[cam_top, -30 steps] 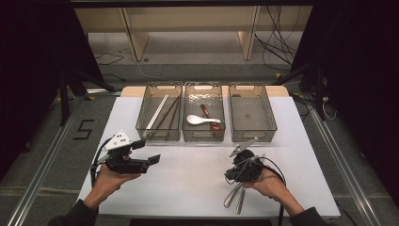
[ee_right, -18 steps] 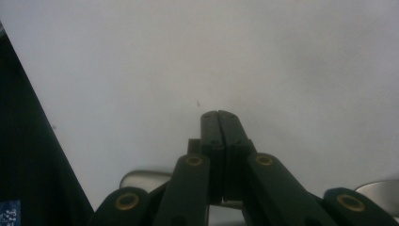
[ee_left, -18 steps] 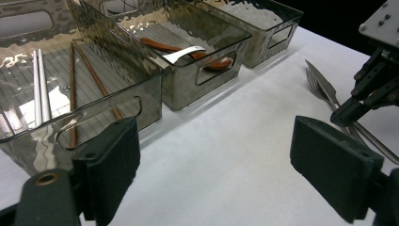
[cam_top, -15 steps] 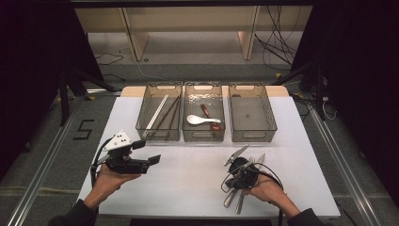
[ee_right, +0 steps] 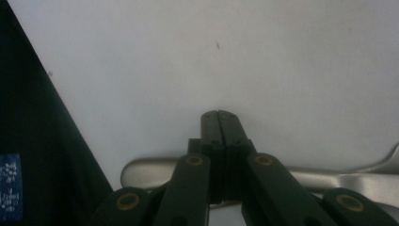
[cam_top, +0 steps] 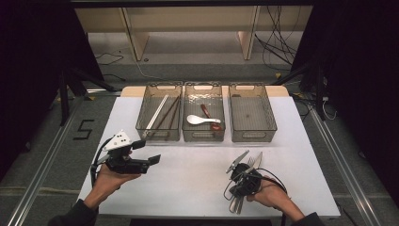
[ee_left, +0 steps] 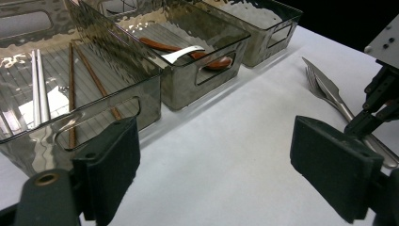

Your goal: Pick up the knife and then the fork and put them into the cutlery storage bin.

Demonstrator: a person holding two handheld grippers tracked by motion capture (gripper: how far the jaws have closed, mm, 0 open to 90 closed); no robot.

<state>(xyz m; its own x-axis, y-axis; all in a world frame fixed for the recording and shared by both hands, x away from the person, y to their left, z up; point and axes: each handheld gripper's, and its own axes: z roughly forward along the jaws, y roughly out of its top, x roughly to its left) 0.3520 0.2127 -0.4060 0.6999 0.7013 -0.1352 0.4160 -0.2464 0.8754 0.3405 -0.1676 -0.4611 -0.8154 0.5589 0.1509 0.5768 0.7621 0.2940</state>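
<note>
Near the front right of the white table [cam_top: 188, 188], a metal knife and fork [cam_top: 251, 160] lie side by side with handles toward the person. My right gripper [cam_top: 242, 181] sits over their middle, pointing down. In the right gripper view its jaws [ee_right: 219, 114] are pressed together with no gap, and a silver handle [ee_right: 150, 172] runs crosswise under them, not between the pads. My left gripper [cam_top: 147, 151] hovers at the front left, open, with empty pads [ee_left: 113, 165]. The left gripper view also shows the knife and fork [ee_left: 329, 89] at the right.
Three clear bins stand in a row at the back. The left bin [cam_top: 159, 134] holds white and brown chopsticks [ee_left: 40, 89]. The middle bin [cam_top: 203, 134] holds a white spoon [cam_top: 202, 120] and brown spoons. The right bin [cam_top: 252, 134] looks empty. The table's front edge runs close under both hands.
The right gripper has shifted slightly toward the near edge and settled lower over the cutlery. The left gripper has stayed where it was.
</note>
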